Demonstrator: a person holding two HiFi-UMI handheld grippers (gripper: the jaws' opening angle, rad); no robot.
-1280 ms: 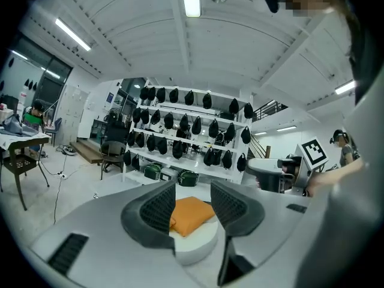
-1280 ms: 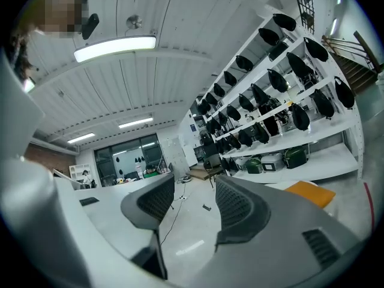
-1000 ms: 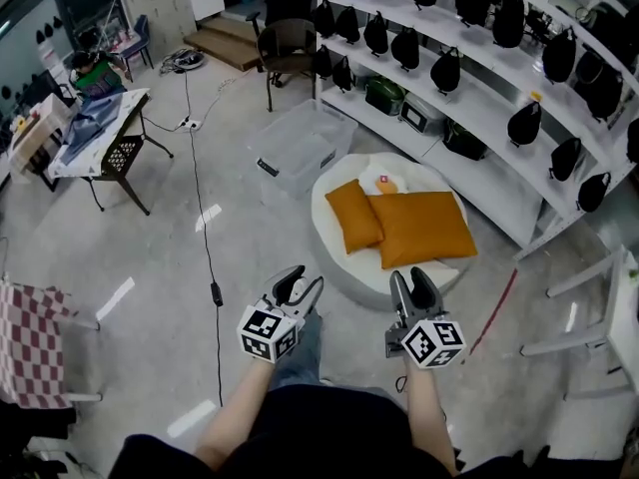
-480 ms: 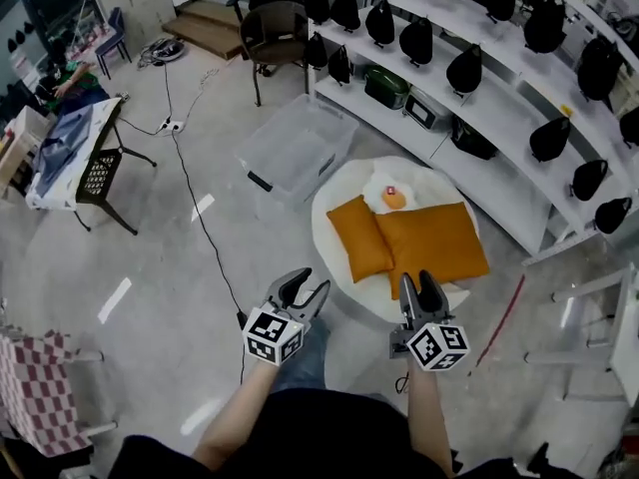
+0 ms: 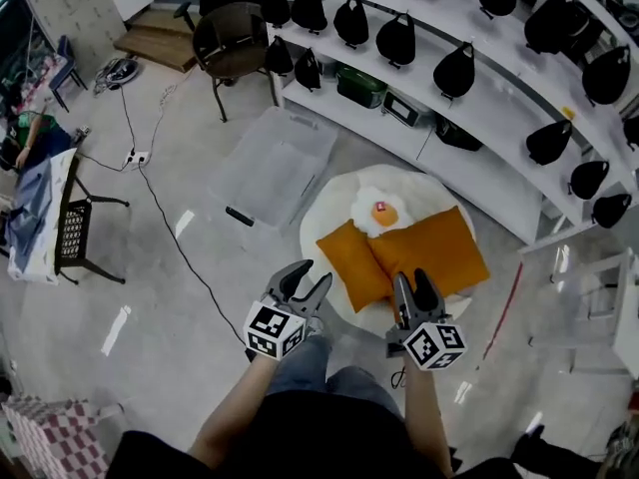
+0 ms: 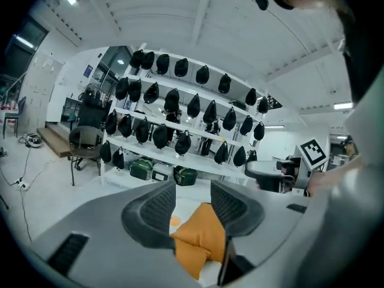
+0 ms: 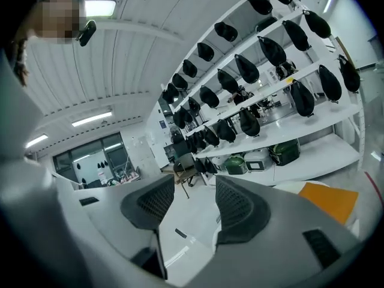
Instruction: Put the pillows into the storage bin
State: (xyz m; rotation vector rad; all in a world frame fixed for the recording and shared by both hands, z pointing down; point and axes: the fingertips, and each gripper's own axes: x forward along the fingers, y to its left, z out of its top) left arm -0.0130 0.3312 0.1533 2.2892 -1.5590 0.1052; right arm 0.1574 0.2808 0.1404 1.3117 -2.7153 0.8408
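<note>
Two orange pillows lie side by side on a round white cushion (image 5: 321,230) on the floor: a small one (image 5: 347,267) and a larger one (image 5: 442,249). A fried-egg pillow (image 5: 378,211) rests behind them. The clear storage bin (image 5: 272,166) stands on the floor left of the cushion. My left gripper (image 5: 302,283) is open and empty, just short of the small pillow, which shows beyond the jaws as an orange pillow (image 6: 201,236). My right gripper (image 5: 411,287) is open and empty at the cushion's near edge, with the larger pillow (image 7: 329,200) off to its right.
White shelves (image 5: 469,118) with several black bags run behind the cushion. A dark chair (image 5: 232,43) stands at the back left. A black cable (image 5: 170,238) crosses the floor on the left, by a folding table (image 5: 45,208). A white frame (image 5: 589,297) stands on the right.
Both grippers have come forward together toward the cushion. The pillows, earlier well ahead, now lie right in front of the jaws. Both pairs of jaws kept the same gap.
</note>
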